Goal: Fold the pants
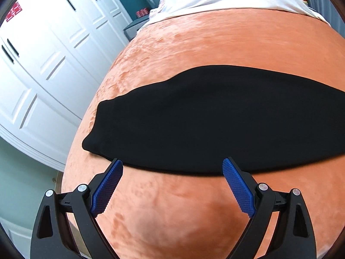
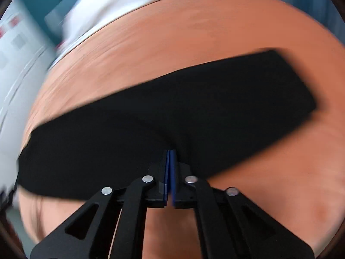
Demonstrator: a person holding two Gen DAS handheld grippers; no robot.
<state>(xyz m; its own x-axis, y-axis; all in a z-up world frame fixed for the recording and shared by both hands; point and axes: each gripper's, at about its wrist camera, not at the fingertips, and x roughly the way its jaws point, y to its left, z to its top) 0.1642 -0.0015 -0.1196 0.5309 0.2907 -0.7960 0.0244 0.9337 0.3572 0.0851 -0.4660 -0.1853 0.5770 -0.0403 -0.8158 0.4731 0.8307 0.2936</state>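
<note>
Right tongs (image 2: 170, 157) pinch the black pants (image 2: 151, 125); left tongs (image 1: 172, 168) gape empty, so a one-sided pull could skew them.

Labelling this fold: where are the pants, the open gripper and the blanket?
pants (image 1: 215, 118), left wrist view, middle of the black cloth.
left gripper (image 1: 172, 165), left wrist view, between its fingertips.
orange blanket (image 1: 204, 41), left wrist view, bare part.

- My right wrist view is smeared with motion blur.
- The pants (image 1: 215, 118) run off my left view's right edge.
- My right gripper (image 2: 170, 151) fingertips are buried in black cloth (grip depth unclear).
</note>
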